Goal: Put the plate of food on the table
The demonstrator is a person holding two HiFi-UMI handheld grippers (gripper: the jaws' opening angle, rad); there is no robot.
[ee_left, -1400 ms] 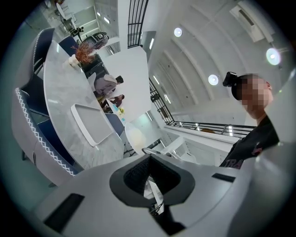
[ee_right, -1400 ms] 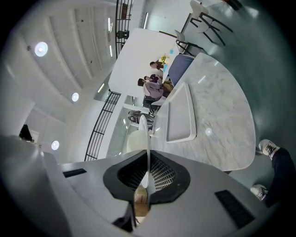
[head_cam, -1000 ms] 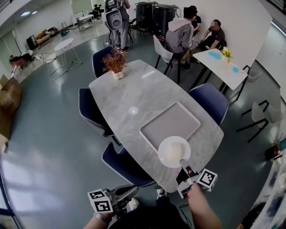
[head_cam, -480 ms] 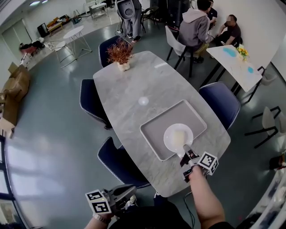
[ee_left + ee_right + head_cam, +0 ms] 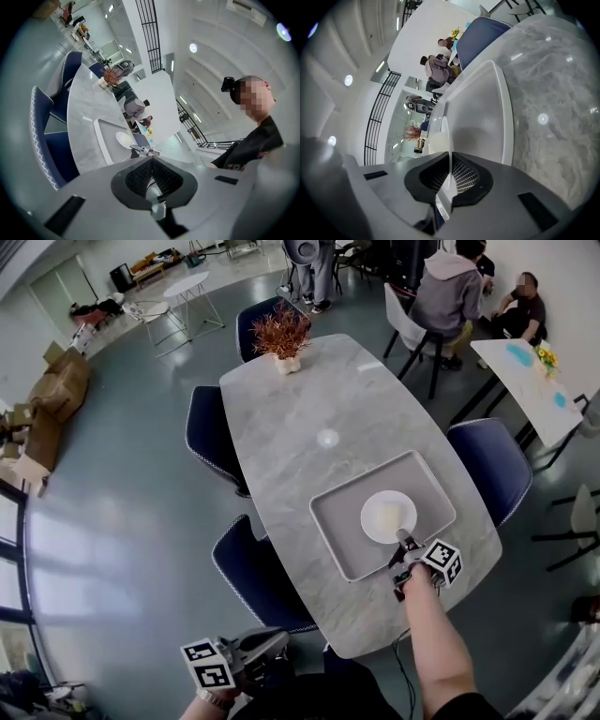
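With the right gripper (image 5: pixel 402 540) pinches the near rim of the plate (image 5: pixel 386 516), jaws narrow on it; sets it just ahead, on or barely over the tray (image 5: pixel 337 521) atop the table (image 5: pixel 291 418); holds the left gripper (image 5: pixel 273 644) pressed together and empty, well back, off the table edge

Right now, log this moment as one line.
right gripper: shut on plate rim | plate: over tray on table, contact unclear | left gripper: shut, empty, off table
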